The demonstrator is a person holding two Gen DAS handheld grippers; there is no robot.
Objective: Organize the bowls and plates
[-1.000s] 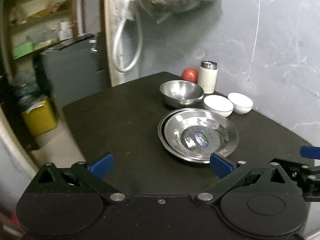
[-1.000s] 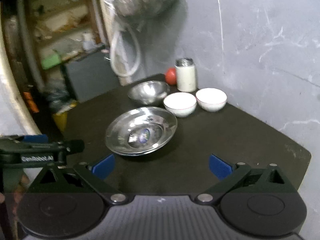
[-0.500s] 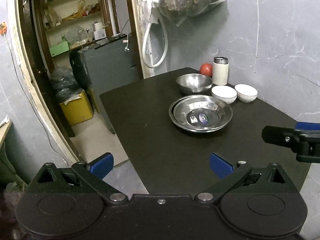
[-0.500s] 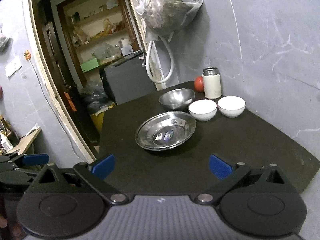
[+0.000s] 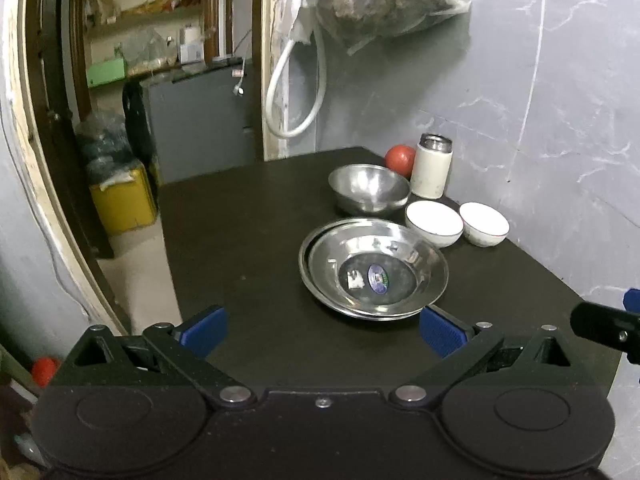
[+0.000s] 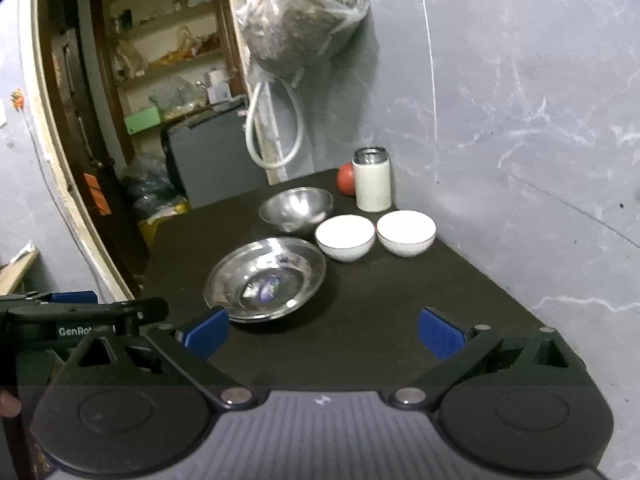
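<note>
Hovering left gripper (image 5: 322, 330) wide | right gripper (image 6: 324, 332) wide | stacked plates (image 5: 372, 268) lower rim mostly hidden

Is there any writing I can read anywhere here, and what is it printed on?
"GenRo": white letters on the black left gripper seen in the right wrist view; the rest of the word is hidden.
Round blue sticker inside the nested steel plates: print too small to read.
White insulated flask, two white bowls, steel bowl: no lettering visible.
</note>
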